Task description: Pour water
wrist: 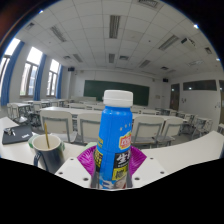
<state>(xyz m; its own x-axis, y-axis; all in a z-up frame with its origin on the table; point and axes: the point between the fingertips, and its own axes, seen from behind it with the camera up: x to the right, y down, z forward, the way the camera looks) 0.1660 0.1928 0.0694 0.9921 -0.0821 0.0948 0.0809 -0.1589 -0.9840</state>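
A tall blue bottle (116, 135) with a white cap and a printed label stands upright between my gripper's (112, 165) two fingers. The magenta pads (88, 158) press against both sides of the bottle's lower body, so the gripper is shut on it. A dark cup (46, 152) with a pale rim stands on the white desk (185, 152), to the left of the bottle and apart from it. The cup's inside looks dark; I cannot tell what it holds.
A dark flat object (17, 133) lies on the desk behind the cup. Beyond the desk stand rows of classroom desks and chairs (150, 125), with a green blackboard (115, 90) on the far wall and windows at the left.
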